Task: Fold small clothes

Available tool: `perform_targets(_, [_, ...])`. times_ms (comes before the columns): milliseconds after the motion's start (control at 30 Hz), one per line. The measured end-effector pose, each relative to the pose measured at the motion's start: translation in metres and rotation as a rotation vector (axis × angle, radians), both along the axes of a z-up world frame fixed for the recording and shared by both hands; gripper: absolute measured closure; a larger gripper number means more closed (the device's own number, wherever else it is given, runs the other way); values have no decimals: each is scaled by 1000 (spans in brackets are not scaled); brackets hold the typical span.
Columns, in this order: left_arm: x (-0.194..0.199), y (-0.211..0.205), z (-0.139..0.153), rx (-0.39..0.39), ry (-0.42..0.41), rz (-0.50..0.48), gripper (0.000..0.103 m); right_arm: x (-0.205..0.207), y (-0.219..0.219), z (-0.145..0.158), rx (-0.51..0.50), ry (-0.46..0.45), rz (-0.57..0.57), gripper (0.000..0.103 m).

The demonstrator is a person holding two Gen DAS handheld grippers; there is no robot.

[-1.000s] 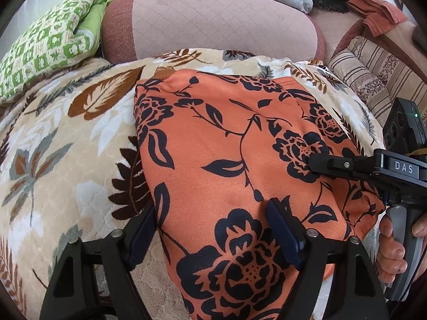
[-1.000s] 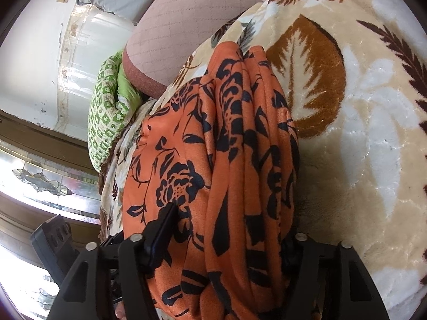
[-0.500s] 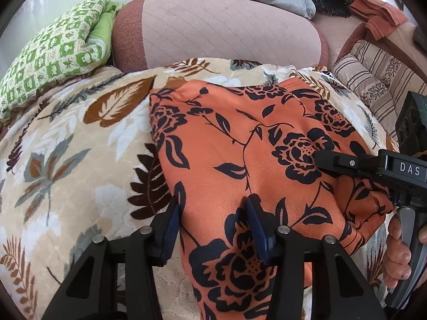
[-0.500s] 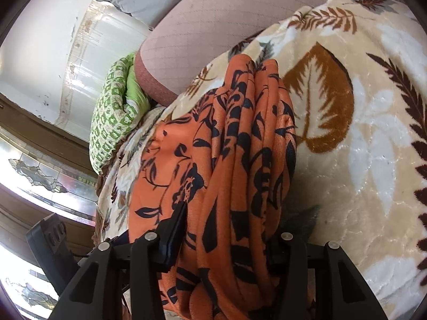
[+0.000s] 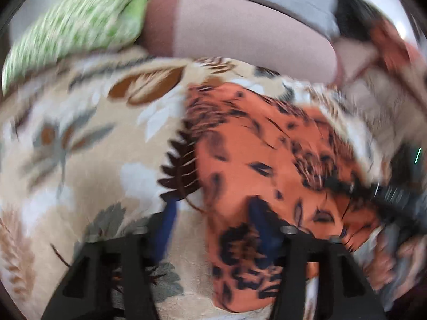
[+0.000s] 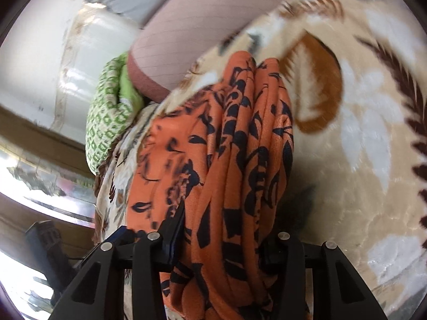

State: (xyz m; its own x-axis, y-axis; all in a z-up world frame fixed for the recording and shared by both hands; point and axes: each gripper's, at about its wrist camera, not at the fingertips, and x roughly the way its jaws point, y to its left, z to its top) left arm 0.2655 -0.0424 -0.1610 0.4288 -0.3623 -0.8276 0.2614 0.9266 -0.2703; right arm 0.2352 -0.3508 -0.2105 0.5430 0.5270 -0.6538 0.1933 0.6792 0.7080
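2 claws, 1 garment. Left claw [image 5: 210, 229]: view blurred, fingers apart, apparently straddling the near-left edge of the orange floral cloth [image 5: 261, 160] on the leaf-print blanket [image 5: 80, 160]. Right claw [image 6: 221, 237]: clamped on the bunched layers at the cloth's right end. Step: fold under way. Next: carry gripped edge across, align.
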Motion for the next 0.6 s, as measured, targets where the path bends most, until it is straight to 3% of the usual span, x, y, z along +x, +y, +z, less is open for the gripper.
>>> perform_targets(133, [16, 12, -7, -49, 32, 42, 29, 5, -7, -9, 38, 15, 4, 56])
perform_targets(200, [19, 3, -15, -65, 60, -1, 16, 9, -4, -8, 17, 16, 13, 56])
perform_targets(267, [20, -6, -25, -86, 98, -24, 16, 13, -2, -9, 10, 18, 22, 56])
perform_targets(367, [21, -21, -39, -177, 152, -75, 16, 15, -5, -12, 33, 19, 31, 56])
perform_targets(433, [17, -36, -46, -194, 157, -109, 18, 15, -7, -14, 46, 16, 38, 56])
perform_targets(500, [11, -51, -48, -110, 99, -117, 23, 13, -9, -16, 57, 15, 41, 56])
perform_targets(533, [9, -53, -47, -104, 84, -115, 26, 13, -10, -16, 60, 14, 40, 56])
perform_targets(600, [8, -52, -43, -119, 68, -100, 43, 13, -9, -14, 47, 0, 52, 56])
